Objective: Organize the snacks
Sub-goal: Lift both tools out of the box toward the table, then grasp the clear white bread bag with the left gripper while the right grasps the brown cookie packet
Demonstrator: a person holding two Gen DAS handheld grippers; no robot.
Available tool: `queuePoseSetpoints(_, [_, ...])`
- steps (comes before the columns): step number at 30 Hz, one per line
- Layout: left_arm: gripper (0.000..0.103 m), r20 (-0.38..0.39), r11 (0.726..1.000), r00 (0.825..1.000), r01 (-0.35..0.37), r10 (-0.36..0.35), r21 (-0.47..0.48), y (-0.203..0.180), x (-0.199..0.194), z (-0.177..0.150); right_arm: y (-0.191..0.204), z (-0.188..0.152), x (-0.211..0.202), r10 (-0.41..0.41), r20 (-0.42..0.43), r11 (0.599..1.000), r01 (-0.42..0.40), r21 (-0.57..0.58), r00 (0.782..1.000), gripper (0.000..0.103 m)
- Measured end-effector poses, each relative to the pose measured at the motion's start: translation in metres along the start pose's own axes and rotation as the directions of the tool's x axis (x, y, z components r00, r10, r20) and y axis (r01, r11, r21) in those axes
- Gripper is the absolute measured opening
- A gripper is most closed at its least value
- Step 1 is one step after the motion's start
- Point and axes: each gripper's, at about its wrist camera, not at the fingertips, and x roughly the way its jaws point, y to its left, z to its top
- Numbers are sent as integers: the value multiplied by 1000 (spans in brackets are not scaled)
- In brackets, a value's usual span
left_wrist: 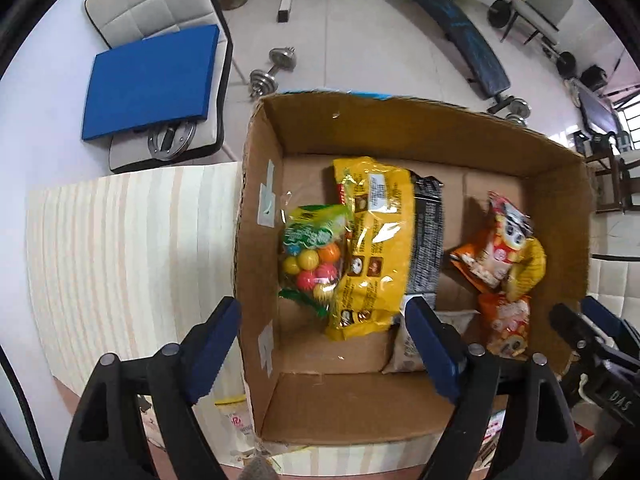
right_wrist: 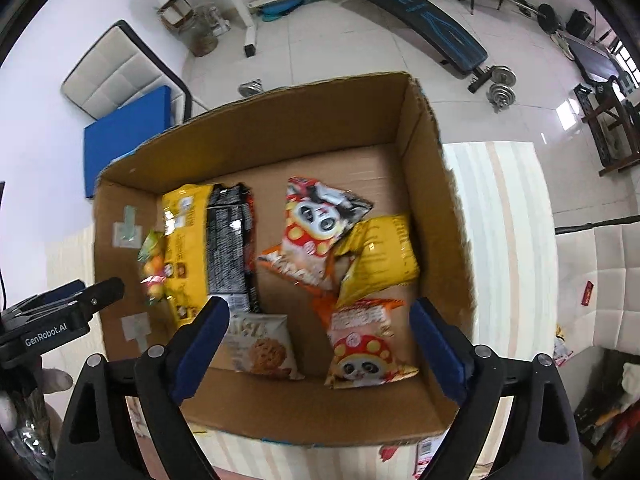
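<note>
Blue pads line both tools: the left tool (left_wrist: 322, 344) and right tool (right_wrist: 320, 344) hover above the near rim of the cardboard box (right_wrist: 280, 420), jaws spread apart and gripping nothing. The snacks lie inside it on the striped bench (left_wrist: 120, 240). Nearest, a matte cookie packet (right_wrist: 262, 350) at six o'clock and a glossy panda pouch (right_wrist: 366, 354) beside it. Toward nine o'clock a clear bag of round gumballs (left_wrist: 310, 256) sits under a slick yellow bag (left_wrist: 372, 248), touching a black packet (right_wrist: 228, 248). Crinkled foil slides easily; I judge a pinch could skid off, or a jaw could catch the soft corrugated wall and shove the box.
</note>
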Motion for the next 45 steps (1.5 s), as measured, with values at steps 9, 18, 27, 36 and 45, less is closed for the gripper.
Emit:
queuePoseSetpoints(9, [84,159,999,987,-19,14,28,-9,-47,-39,17,-40,-38,7,89,999,-3,-48,996,95])
queuePoseSetpoints(18, [84,230,1000,973,-16,21,-21,5,-70,-116,24,-111,-52,80,88,996,-76,-53,993,95])
queuePoseSetpoints(27, [84,59,991,997,-43,50,-124,54,2,-177,35,-177,15,165,-57,986,-164,11,985,95])
queuePoseSetpoints(36, [84,-124,982,992,11,-35,-187,78,94,-171,66,-195,75,162,-114,987,-161,16,980,91])
queuePoseSetpoints(45, [38,-137,978,989,16,-46,-206,100,122,-184,101,-192,111,117,-134,993,-120,-20,984,90])
